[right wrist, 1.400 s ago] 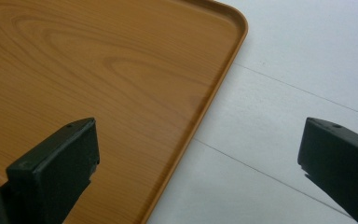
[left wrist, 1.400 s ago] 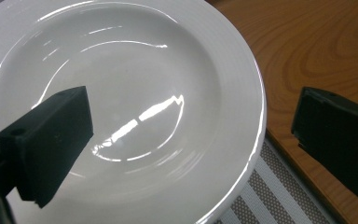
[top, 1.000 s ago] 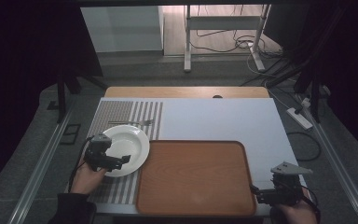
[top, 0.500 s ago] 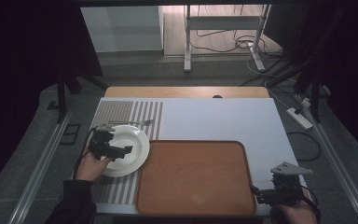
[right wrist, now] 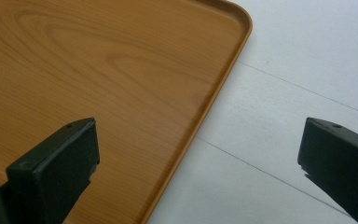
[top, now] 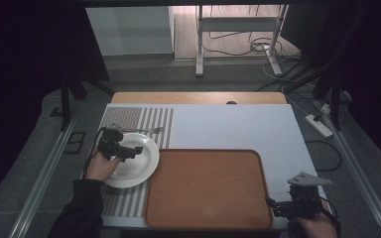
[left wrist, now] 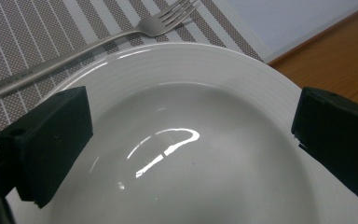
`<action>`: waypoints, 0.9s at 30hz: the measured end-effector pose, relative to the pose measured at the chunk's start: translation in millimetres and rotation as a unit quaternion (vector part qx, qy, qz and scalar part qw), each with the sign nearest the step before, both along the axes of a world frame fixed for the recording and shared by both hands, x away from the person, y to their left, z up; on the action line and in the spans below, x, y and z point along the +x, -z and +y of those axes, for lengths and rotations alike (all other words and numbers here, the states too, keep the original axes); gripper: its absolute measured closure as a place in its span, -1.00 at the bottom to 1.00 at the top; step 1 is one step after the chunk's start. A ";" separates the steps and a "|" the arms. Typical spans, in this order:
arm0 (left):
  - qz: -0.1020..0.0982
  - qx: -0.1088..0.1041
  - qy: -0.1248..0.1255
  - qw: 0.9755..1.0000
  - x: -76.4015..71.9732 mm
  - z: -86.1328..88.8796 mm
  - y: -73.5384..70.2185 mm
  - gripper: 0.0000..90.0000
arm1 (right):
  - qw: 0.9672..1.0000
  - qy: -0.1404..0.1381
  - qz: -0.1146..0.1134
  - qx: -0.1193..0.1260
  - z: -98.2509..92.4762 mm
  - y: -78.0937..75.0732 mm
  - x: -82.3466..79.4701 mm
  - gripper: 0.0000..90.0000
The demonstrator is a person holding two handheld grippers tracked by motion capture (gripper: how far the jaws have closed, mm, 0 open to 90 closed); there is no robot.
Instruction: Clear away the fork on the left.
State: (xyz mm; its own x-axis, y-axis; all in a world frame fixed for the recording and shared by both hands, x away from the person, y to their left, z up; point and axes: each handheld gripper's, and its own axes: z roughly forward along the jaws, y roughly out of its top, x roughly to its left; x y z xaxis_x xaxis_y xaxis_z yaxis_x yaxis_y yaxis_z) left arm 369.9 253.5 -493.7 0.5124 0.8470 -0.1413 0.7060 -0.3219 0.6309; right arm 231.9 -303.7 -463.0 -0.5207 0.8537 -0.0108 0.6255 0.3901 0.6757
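A white plate (top: 135,163) (left wrist: 182,140) lies on the striped placemat (top: 129,118) at the table's left. My left gripper (top: 129,150) (left wrist: 191,135) hovers over the plate's left part, open, jaws spread wide with nothing between them. A metal fork (top: 146,130) (left wrist: 88,44) lies on the placemat just beyond the plate. An empty wooden tray (top: 208,188) (right wrist: 98,70) sits at the front middle. My right gripper (top: 276,204) (right wrist: 198,168) is open at the tray's front right corner, its jaws straddling the tray's rim.
The white table surface (top: 233,126) (right wrist: 298,70) stretches behind and to the right of the tray. A power strip (top: 318,125) and cables lie on the floor to the right. Metal rails run along both sides of the table.
My left gripper has moved away from me and up over the plate's left part. The right gripper has stayed still.
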 end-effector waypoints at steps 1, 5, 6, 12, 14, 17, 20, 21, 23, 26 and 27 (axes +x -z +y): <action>-0.001 0.001 -0.001 1.000 2.6 0.2 -0.2 -1.00 | 1.000 0.000 0.000 0.000 0.0 0.0 0.0 -1.00; 0.000 -0.002 -0.005 1.000 11.0 1.5 -0.5 -1.00 | 1.000 0.000 0.000 0.000 0.0 0.0 0.1 -1.00; 0.001 -0.001 -0.006 1.000 13.3 1.7 -0.6 -1.00 | 1.000 0.000 0.000 0.000 0.0 0.1 0.1 -1.00; 0.005 -0.001 -0.009 1.000 27.1 1.3 0.5 -1.00 | 1.000 0.000 0.001 0.000 0.1 0.1 0.2 -1.00; 0.005 0.001 -0.010 1.000 31.4 0.8 0.8 -1.00 | 1.000 -0.001 0.001 0.000 0.1 0.2 0.2 -1.00; 0.007 0.003 -0.010 1.000 37.0 0.2 1.4 -1.00 | 1.000 -0.002 0.002 0.000 0.1 0.3 0.2 -1.00; 0.008 0.004 -0.012 1.000 42.5 0.3 2.6 -1.00 | 1.000 -0.003 0.001 0.000 0.2 0.5 0.4 -1.00; 0.009 0.004 -0.012 1.000 44.5 0.5 3.1 -1.00 | 1.000 -0.003 0.001 0.000 0.2 0.5 0.4 -1.00; 0.010 0.005 -0.013 1.000 48.8 1.0 4.2 -1.00 | 1.000 -0.003 0.001 0.000 0.3 0.6 0.5 -1.00; 0.013 0.007 -0.015 1.000 53.8 1.7 5.6 -1.00 | 1.000 -0.003 0.002 0.000 0.2 0.7 0.5 -1.00; 0.014 0.007 -0.016 1.000 55.3 1.9 6.1 -1.00 | 1.000 -0.003 0.002 0.000 0.3 0.7 0.6 -1.00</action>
State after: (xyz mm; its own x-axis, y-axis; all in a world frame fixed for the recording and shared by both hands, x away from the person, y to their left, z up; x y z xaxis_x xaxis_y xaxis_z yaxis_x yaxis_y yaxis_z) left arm 425.2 255.3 -499.8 0.4819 0.8644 -0.1435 0.7328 -0.3078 0.6069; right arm 232.5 -303.3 -463.7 -0.5257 0.8506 -0.0090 0.6263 0.3941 0.6726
